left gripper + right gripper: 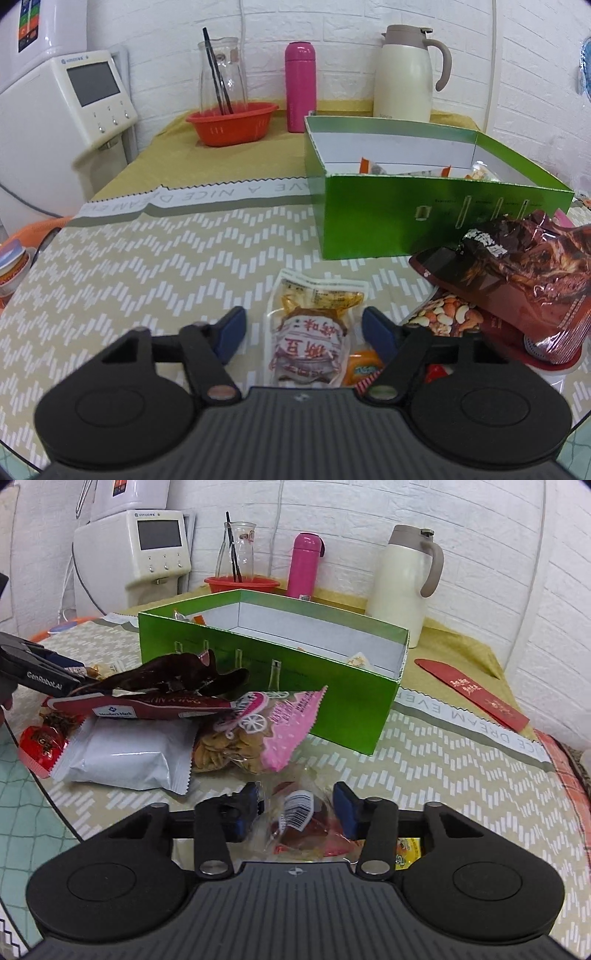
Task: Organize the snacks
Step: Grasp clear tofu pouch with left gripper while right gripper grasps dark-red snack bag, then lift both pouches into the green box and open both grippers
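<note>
1. Straddling a clear vacuum-sealed pouch of brown bean curd with red lettering (308, 334), the left tool (303, 328) is seen wide open, its blue pads on either side of the pouch and gripping nothing; the pouch lies flat on the chevron-patterned table (147, 266).
2. The right tool (295, 806) is likewise held open around a small clear packet with a barcode label and red contents (301, 818), with a gap visible at each pad, so nothing is judged to be held yet.
3. A slip is likely if either tool is closed on the thin, slick film edge only; the flat pouches may be pushed along the cloth rather than lifted.
4. The small orange packet (364, 369) lying just beside the bean curd pouch could be caught by the left tool's pad and dragged along.
5. The open green cardboard box (280, 664), already holding a few snacks, stands near the pile; its wall could be clipped if a packet is carried across too low.
6. The dark glossy brown bag (524, 266) is stacked loosely on a nut pack and may be toppled by a nudge.
7. The box floor is mostly hidden by its walls, and the items under the tool bodies are cut off.
</note>
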Available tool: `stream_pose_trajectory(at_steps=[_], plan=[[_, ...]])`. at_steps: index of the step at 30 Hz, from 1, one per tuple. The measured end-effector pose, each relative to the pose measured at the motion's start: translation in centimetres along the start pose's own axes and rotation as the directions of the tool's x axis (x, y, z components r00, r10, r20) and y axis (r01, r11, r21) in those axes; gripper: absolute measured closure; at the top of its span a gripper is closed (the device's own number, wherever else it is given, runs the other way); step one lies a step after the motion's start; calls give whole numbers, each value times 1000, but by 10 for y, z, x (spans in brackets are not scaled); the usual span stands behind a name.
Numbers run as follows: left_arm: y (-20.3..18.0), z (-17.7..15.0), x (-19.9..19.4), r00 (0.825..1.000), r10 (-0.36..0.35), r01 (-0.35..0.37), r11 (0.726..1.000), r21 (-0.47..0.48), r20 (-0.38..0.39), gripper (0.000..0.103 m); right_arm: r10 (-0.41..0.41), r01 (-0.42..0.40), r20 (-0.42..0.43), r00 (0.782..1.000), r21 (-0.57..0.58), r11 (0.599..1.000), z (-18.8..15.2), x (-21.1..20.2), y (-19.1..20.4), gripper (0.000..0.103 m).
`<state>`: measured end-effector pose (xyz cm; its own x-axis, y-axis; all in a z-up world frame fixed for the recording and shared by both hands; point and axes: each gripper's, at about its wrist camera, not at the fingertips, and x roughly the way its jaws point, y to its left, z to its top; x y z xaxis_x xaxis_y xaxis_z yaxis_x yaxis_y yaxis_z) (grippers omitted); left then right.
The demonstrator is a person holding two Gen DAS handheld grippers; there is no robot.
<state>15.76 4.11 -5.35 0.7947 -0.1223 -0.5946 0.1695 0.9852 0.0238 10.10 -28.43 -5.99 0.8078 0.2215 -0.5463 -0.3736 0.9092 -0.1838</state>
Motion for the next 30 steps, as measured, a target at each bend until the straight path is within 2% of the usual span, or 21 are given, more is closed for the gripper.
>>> stream_pose_trajectory(at_steps=[1,5,14,22,26,30], plan=[[0,1,0,1000,-6,6,1000,-1,1,49,-9,9,-1,1000,-1,1000,0,0,1,31],[-2,0,-2,1000,6,-6,1000,0,11,53,-47,47,-2,999,13,999,-2,-6,3,32],[0,2,-31,998,11,-9,999,-36,58,54,-81,70,106,991,102,992,-7,-54,2,31],[-11,-6,-71,997,21,-14,996,-88,74,54,-108,75,221,969,154,985,1,-90,24,31],[-17,-5,-77,995,15,-7,997,-76,101,54,-92,46,253,963,182,982,6,-96,27,31],[-12,0,-80,994,4,7,995,-104,109,54,-89,37,254,963,202,979,5,-97,29,31]])
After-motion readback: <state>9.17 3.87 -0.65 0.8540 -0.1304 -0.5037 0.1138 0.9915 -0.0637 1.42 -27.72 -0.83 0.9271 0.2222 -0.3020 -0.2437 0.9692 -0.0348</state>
